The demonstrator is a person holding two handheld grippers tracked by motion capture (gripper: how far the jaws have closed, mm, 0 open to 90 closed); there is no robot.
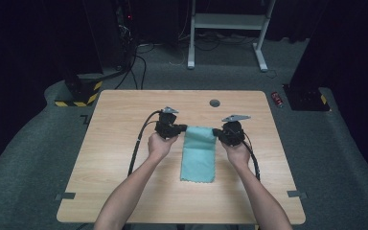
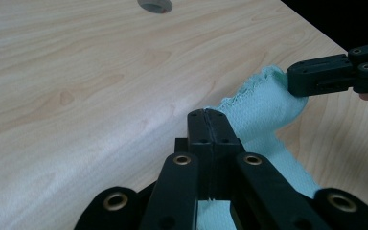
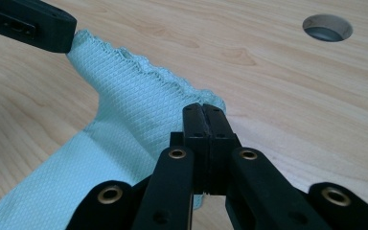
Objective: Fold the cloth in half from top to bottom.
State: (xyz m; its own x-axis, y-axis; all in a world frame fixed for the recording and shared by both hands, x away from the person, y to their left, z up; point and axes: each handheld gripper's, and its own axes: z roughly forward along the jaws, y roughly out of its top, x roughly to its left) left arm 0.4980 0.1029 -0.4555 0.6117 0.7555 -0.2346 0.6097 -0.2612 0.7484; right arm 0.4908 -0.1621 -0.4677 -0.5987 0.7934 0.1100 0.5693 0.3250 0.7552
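a teal cloth on the table is pinched at its far corners by the left gripper and right gripper; uneven lifting could slip a corner free.

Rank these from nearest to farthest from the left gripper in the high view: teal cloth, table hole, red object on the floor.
1. Teal cloth, pinched at its corner in the left gripper.
2. Table hole, beyond, toward the far edge.
3. Red object, off the table's far right corner.
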